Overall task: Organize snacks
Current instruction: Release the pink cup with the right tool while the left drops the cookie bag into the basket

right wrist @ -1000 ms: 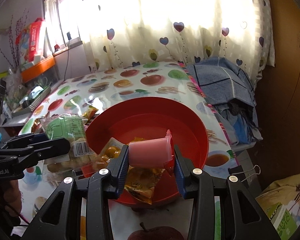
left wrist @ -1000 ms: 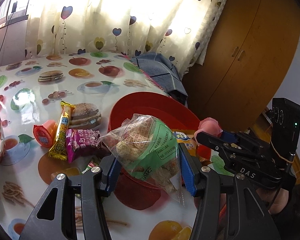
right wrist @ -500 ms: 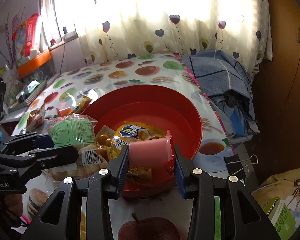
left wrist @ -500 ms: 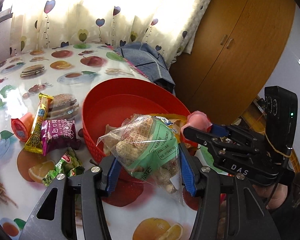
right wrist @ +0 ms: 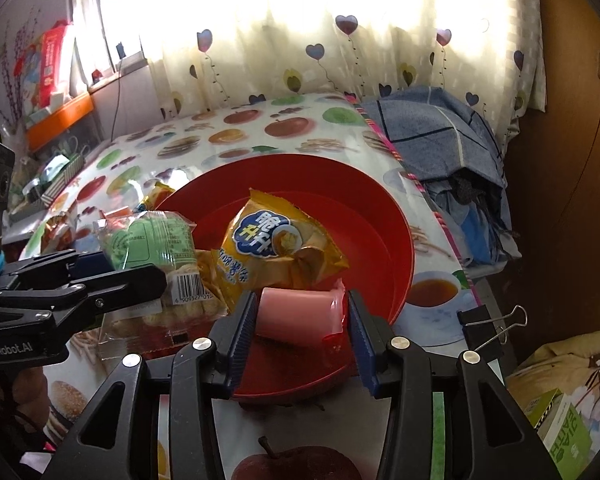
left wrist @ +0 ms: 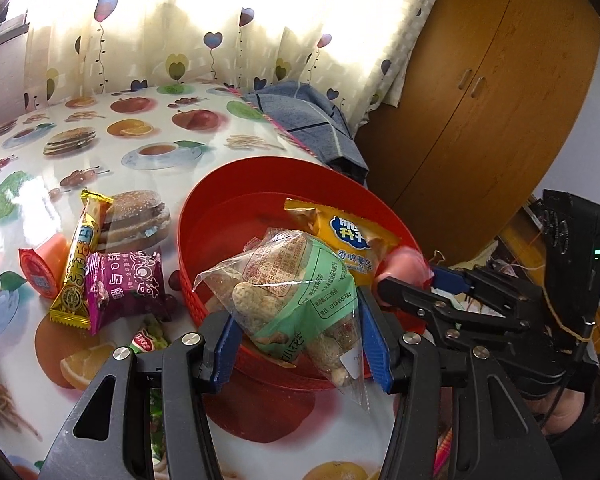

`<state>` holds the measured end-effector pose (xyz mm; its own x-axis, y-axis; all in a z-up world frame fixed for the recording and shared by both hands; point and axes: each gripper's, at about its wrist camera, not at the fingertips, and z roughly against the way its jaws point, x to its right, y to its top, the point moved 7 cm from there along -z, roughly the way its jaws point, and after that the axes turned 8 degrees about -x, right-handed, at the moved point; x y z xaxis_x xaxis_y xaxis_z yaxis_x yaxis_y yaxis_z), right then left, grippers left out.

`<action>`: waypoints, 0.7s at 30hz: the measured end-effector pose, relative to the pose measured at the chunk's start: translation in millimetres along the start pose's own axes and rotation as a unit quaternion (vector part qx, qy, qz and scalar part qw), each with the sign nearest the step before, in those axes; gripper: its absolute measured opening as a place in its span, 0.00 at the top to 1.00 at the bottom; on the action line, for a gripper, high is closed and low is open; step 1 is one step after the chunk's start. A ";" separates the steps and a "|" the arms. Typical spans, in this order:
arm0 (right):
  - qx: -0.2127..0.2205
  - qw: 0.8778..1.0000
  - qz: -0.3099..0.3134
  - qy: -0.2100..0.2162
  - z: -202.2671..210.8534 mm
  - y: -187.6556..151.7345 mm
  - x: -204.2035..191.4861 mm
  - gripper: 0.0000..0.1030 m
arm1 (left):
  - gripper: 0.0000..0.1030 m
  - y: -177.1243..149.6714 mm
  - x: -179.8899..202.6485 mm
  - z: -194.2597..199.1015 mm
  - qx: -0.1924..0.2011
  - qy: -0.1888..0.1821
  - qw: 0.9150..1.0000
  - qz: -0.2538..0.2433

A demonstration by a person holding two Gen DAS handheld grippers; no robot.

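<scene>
My left gripper point(left wrist: 296, 320) is shut on a clear and green bag of peanuts point(left wrist: 296, 292), held over the near rim of the red basket point(left wrist: 260, 184). A yellow chip bag point(left wrist: 344, 240) lies inside the basket. In the right wrist view, my right gripper point(right wrist: 302, 304) is over the basket's point(right wrist: 396, 232) near edge with its jaws opening. The pink jelly cup point(right wrist: 296, 314) lies on its side between them, with small gaps at both pads. The peanut bag point(right wrist: 152, 240) and left gripper point(right wrist: 100, 276) show at the left.
On the fruit-print tablecloth left of the basket lie a yellow bar point(left wrist: 80, 256), a purple packet point(left wrist: 128, 284), an orange jelly cup point(left wrist: 40, 272) and a green packet point(left wrist: 148, 336). A blue cloth point(right wrist: 440, 140) hangs over the table's right edge. A binder clip point(right wrist: 488, 328) grips that edge.
The right jaws have widened off the pink cup, which now sits lower and tilted. The left gripper has carried the peanut bag further over the basket rim. The yellow chip bag shows more fully.
</scene>
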<state>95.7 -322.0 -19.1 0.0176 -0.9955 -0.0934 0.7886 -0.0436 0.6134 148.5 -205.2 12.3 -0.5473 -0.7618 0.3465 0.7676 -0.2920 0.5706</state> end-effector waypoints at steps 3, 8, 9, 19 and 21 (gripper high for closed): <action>0.007 1.000 0.001 -0.002 3.7 1.2 0.8 0.53 | 0.47 -0.3 -3.0 -4.4 -0.001 0.007 1.000 0.000; 0.015 1.000 0.005 0.000 7.9 3.6 -1.2 0.53 | 0.46 2.0 -2.5 -10.6 -0.005 0.012 1.000 -0.007; 0.014 1.000 0.006 0.000 7.6 3.7 -1.6 0.53 | 0.46 2.8 -2.3 -11.7 -0.005 0.013 1.000 -0.009; 0.019 1.000 0.010 0.002 10.5 4.8 -7.4 0.53 | 0.37 9.8 -3.9 6.8 0.034 0.015 0.999 -0.011; 0.023 1.000 0.010 0.004 12.9 5.8 -8.7 0.53 | 0.37 11.3 -6.2 12.8 0.042 0.021 0.999 -0.009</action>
<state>92.3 -314.7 -4.6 0.0387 -0.9955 -0.0862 0.7591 -0.0268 0.6504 156.2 -196.4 26.1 -0.5454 -0.7810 0.3042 0.7260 -0.2589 0.6371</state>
